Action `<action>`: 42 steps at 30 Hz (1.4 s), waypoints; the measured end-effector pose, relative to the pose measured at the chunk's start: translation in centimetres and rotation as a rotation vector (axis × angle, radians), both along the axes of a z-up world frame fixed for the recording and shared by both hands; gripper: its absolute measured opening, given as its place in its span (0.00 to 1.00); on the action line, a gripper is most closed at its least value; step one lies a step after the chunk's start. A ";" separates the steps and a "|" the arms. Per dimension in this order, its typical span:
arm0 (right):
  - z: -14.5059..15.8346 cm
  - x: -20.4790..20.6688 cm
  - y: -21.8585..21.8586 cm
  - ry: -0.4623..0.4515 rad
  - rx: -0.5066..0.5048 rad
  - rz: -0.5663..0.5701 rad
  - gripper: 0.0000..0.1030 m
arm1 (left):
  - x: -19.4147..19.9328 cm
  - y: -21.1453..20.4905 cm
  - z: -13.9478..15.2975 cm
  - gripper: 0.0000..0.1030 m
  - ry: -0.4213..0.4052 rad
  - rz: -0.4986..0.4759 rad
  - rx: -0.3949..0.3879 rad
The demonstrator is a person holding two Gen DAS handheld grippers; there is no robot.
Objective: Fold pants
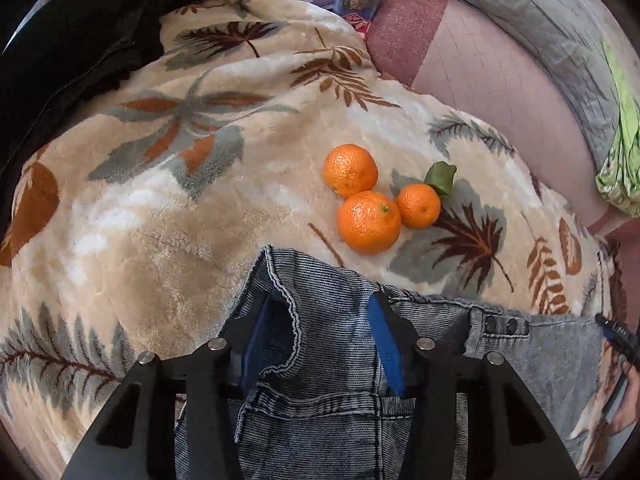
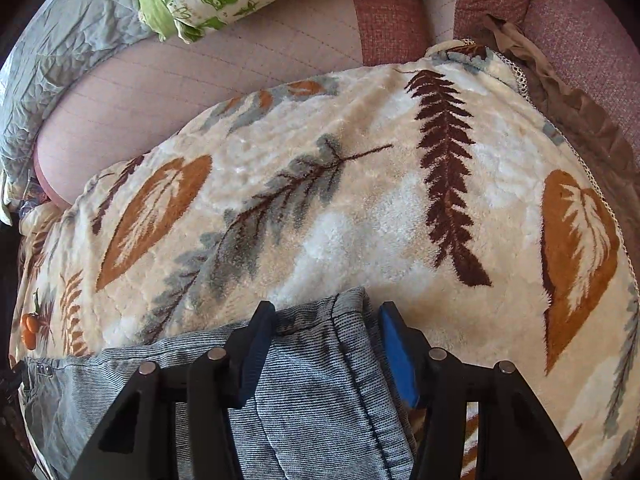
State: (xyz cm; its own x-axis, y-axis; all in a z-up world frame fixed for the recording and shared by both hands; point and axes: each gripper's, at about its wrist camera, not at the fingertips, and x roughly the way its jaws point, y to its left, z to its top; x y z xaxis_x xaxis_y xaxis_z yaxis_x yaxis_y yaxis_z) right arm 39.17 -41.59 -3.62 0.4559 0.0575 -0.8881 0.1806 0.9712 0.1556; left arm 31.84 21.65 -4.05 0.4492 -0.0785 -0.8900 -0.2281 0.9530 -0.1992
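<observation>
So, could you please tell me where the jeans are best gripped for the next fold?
Probably at the two ends of the bunched top edge, coming from the near side. The jeans lie there with the left gripper and right gripper straddling thick folded denim; the tangerines sit just beyond.
</observation>
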 end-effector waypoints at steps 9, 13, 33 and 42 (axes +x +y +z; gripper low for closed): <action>4.7 -1.3 2.2 -0.147 -0.367 0.003 0.22 | 1.6 -2.2 1.3 0.04 -0.095 -0.048 0.350; 1.7 -2.2 0.2 -0.039 -0.214 0.016 0.46 | 1.3 -2.5 0.5 0.07 -0.081 -0.064 0.400; 1.5 -12.4 0.8 0.094 -0.222 0.046 0.62 | -12.9 -4.8 3.9 0.64 -0.094 -0.145 0.477; 2.4 -28.8 -2.3 0.124 -0.077 0.006 0.74 | -20.7 -5.0 3.2 0.74 -0.071 -0.314 0.557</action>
